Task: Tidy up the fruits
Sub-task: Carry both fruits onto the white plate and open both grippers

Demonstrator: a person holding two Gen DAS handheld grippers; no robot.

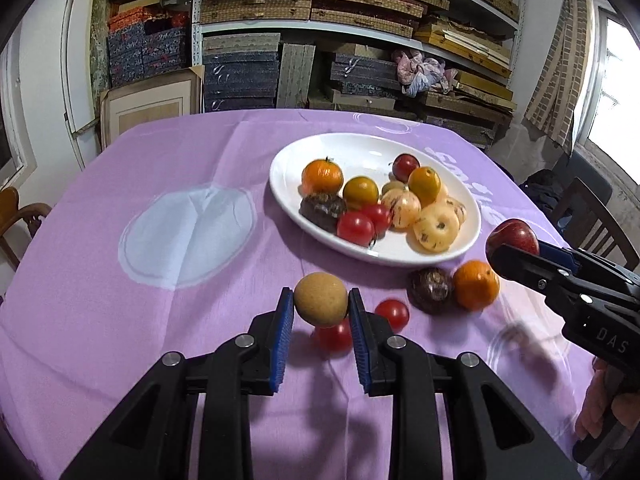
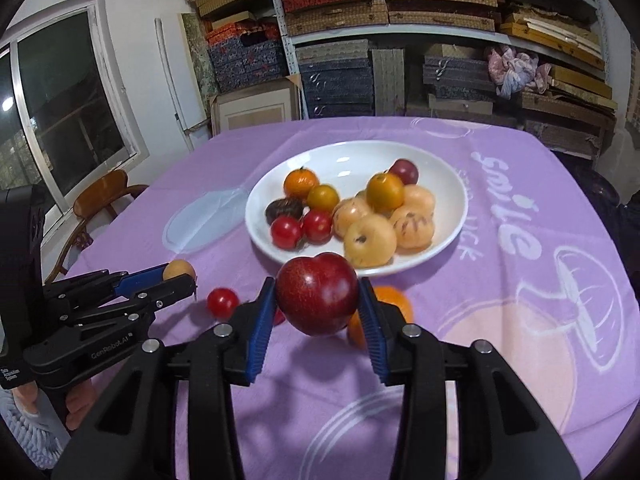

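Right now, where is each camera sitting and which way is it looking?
Left wrist: on the left gripper, looking down along it at its tan fruit and the plate; a hand shows.
Right wrist: on the right gripper, holding the red apple; fingers show.
Both share plate, tablecloth, shelves.

"smile" on tablecloth (image 2: 540, 208); "GenRobot.AI" on left tongs (image 2: 179, 280)

Two wrist fisheyes, each looking forward and downward along its own fingers, close above the purple tablecloth (image 1: 120, 184), sharing the white plate (image 1: 288, 160) and shelving beyond.
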